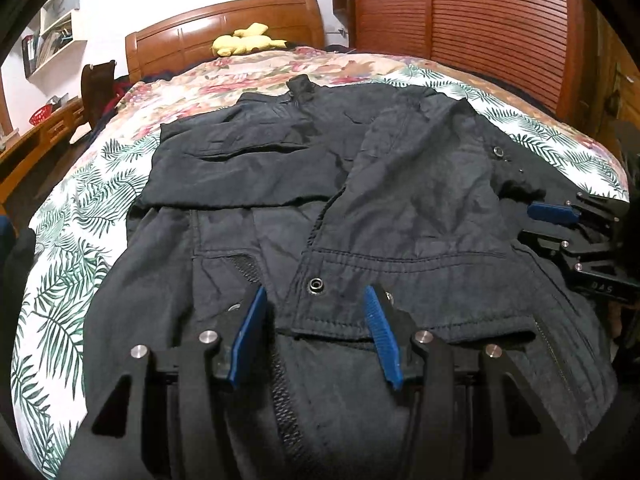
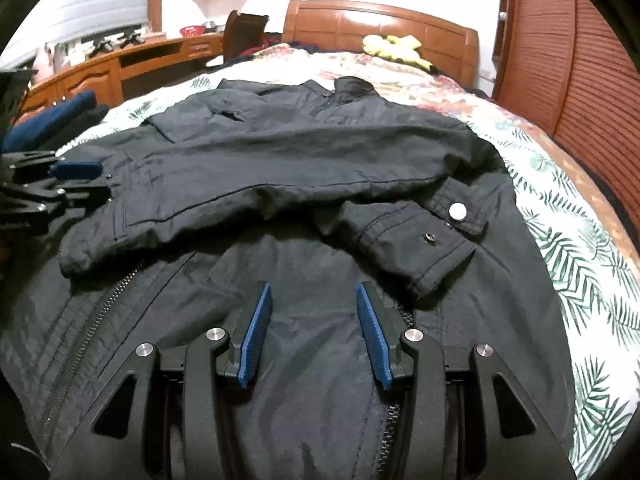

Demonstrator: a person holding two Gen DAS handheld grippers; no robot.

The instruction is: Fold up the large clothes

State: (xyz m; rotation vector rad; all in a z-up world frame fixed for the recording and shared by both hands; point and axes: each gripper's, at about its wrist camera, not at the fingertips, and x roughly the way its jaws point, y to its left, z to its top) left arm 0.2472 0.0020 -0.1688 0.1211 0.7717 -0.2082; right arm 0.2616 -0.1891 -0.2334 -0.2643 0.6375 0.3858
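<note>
Left gripper [image 1: 316, 296]: jaws apart, nothing between the blue pads; it hovers over the hem end of the jacket, just above a cuff with a snap stud.

Right gripper [image 2: 314, 294]: jaws apart as well and holding nothing; it sits low over the jacket's lower front, between two zipper lines, near the other cuff.

Jacket [image 1: 320, 184]: dark, large, spread flat on the floral bedspread [image 1: 60, 240], covering most of the near half of the bed.

Sleeves: both lie folded inward across the jacket's chest; the one with the silver snap [image 2: 458, 211] ends toward the wardrobe side of the jacket.

Long axis: runs from hem to collar [image 1: 301, 84], straight up the bed; the collar points at the wooden headboard [image 1: 224, 28], the hem at the grippers.

Handling, as a judgement: soft woven cloth, limp, heavier than a shirt because of lining, zippers and studs; it will likely sag and drag, not slide; not fragile.

Where to take hold: probably the two hem corners, one per gripper, pinching the doubled edge and not the zipper teeth [image 2: 100, 300], so the hem can be carried toward the collar.

Risk: the loose sleeves may slip off the jacket's chest when the hem lifts.
</note>
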